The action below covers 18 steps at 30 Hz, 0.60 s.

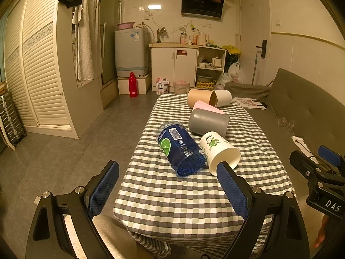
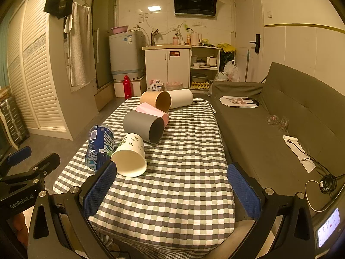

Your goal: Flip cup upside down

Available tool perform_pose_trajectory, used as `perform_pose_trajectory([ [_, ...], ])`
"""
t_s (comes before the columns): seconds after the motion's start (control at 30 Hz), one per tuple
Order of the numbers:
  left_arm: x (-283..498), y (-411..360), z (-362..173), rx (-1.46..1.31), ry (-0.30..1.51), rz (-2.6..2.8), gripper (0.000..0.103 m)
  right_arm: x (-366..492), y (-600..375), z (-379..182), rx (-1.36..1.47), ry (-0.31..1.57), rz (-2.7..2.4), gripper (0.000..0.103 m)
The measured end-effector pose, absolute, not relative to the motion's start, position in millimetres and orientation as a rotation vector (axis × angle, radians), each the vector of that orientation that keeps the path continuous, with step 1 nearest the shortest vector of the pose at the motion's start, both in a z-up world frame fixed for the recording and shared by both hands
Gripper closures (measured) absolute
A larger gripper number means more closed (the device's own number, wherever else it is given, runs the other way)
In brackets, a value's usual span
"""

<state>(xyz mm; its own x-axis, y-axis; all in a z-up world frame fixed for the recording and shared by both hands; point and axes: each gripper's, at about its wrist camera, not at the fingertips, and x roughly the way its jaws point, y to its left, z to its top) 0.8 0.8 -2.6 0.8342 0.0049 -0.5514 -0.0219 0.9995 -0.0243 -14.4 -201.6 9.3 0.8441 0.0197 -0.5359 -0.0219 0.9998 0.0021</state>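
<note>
The white floral cup [image 2: 129, 155] lies on its side on the checked desk [image 2: 172, 194], mouth toward me, at about 11 o'clock from my right gripper [image 2: 172, 191]. The blue bottle [image 2: 99, 147] lies touching it at its 9 o'clock. The grey cup [image 2: 144, 126] lies just beyond at 12, then the pink cup [image 2: 152, 111], the tan cup [image 2: 156, 100] and the white cup [image 2: 181, 98]. My right jaws stand wide apart, holding nothing. My left gripper [image 1: 170, 191] is likewise spread wide, empty, low over the desk's near edge.
</note>
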Motion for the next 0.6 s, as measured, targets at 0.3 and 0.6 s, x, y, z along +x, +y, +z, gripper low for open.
perform_pose_trajectory([
  [0.3,1.2,1.7,-4.6,-0.028,0.587,0.014,0.008,-14.5,-201.7,9.7,-0.006,0.567,0.025,0.0],
  [0.6,0.9,1.3,-5.9,-0.028,0.588,0.014,0.008,-14.4,-201.6,9.6,-0.006,0.568,0.025,0.0],
])
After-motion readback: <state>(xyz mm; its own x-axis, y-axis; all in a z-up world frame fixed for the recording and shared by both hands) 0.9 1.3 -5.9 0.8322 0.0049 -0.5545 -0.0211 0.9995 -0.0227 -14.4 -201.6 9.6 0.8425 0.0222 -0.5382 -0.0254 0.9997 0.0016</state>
